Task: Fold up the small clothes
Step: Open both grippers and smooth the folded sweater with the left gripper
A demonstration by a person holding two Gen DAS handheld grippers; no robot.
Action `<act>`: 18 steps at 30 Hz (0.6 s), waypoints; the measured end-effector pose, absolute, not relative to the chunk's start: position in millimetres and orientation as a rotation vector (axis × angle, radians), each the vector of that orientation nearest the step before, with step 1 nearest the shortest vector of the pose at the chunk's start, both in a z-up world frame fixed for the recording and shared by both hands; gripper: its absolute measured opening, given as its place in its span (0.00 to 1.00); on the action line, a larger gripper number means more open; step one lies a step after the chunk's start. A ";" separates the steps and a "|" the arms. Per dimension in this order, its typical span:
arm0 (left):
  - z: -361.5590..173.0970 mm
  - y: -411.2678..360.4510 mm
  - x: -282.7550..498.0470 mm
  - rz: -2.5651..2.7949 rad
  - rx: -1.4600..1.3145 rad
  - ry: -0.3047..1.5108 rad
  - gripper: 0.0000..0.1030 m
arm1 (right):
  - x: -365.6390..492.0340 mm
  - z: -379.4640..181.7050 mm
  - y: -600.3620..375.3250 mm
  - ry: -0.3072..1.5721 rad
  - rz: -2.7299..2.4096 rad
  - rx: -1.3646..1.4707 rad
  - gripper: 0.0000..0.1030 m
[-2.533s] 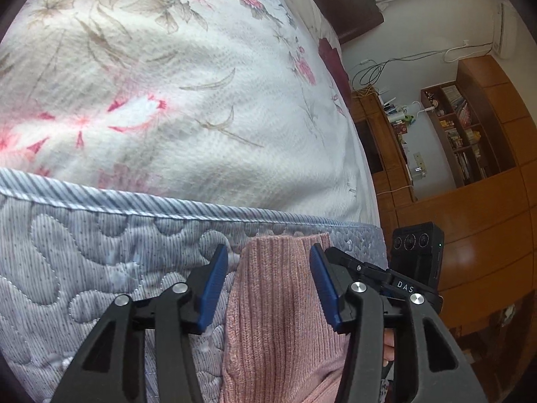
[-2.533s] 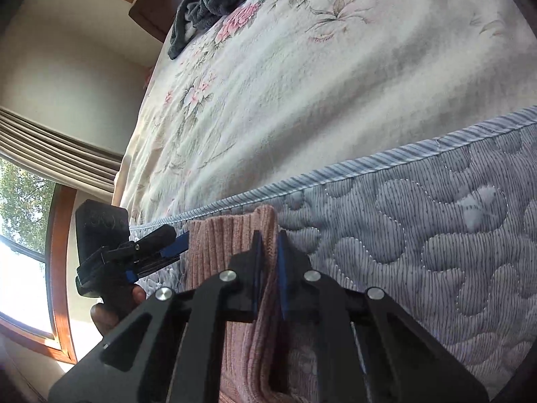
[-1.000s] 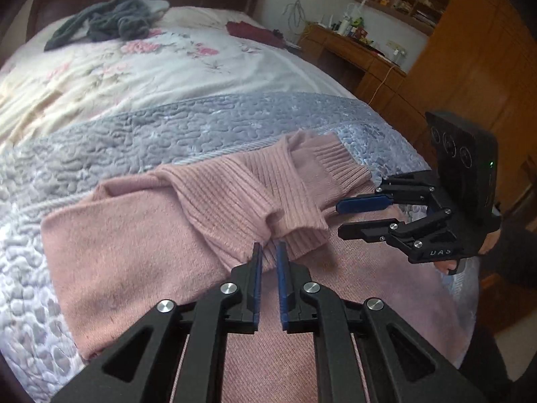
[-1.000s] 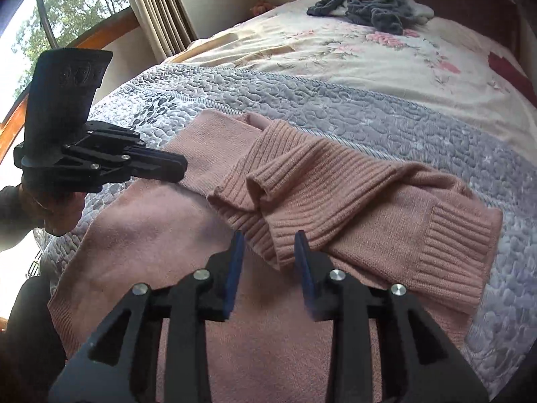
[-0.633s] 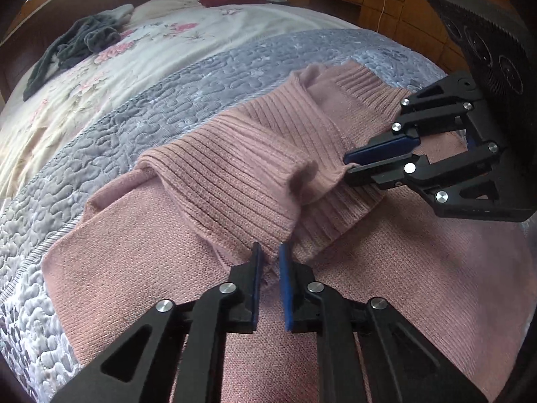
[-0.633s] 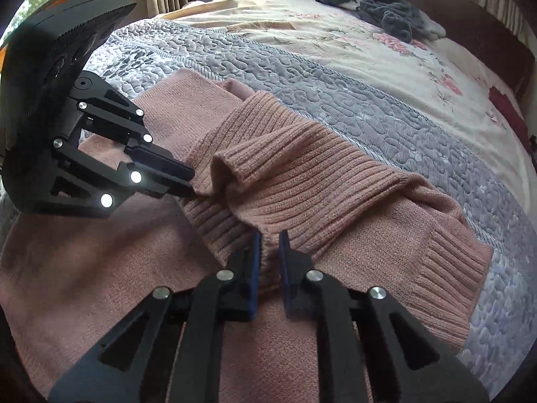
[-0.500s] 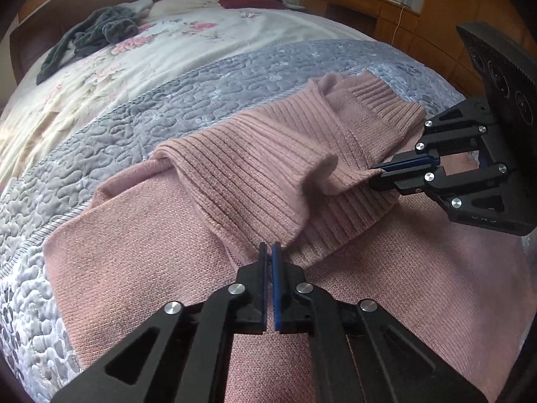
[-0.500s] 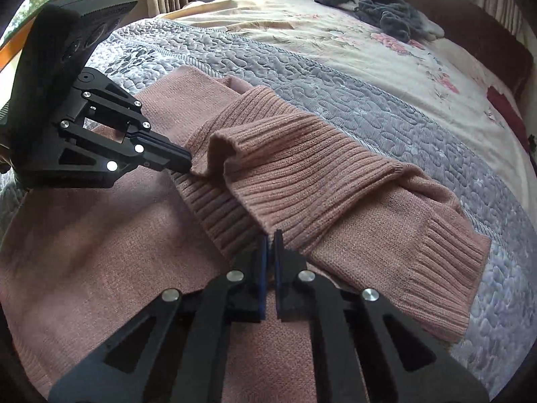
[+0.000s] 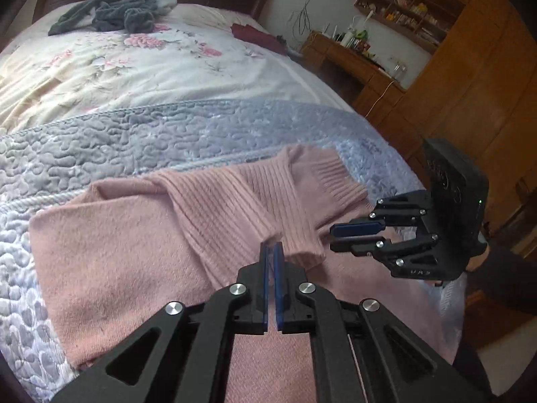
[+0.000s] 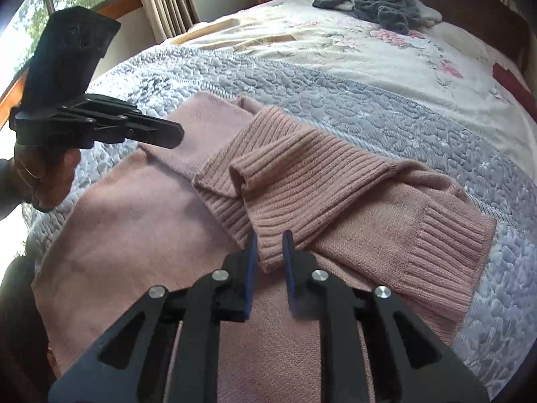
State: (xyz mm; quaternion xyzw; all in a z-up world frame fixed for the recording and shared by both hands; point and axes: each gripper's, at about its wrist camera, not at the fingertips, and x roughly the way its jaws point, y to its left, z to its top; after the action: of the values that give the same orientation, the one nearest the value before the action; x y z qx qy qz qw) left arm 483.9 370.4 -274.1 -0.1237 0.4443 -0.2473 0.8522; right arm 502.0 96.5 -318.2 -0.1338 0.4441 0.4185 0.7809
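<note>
A pink knit sweater (image 9: pixel 141 255) is spread on the grey quilted blanket (image 9: pixel 141 137), its long axis running left to right across the lower frame. Both ribbed sleeves (image 10: pixel 322 181) are folded diagonally over the body. The left gripper (image 9: pixel 271 262) is seen nearly pressed together above the sleeve ends, pinching nothing; the right gripper (image 10: pixel 270 252) is held slightly spread around a sleeve edge.
</note>
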 end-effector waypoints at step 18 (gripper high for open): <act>-310.0 414.4 440.8 -0.501 -0.521 1.180 0.28 | 492.5 -335.1 12.0 1.263 0.848 0.257 0.27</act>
State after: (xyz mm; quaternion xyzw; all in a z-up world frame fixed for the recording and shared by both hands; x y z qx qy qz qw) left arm 440.8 414.4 -310.0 -0.2403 0.5441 -0.2312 0.7699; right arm 492.5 12.0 -335.1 0.1162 0.5706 0.3832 0.7170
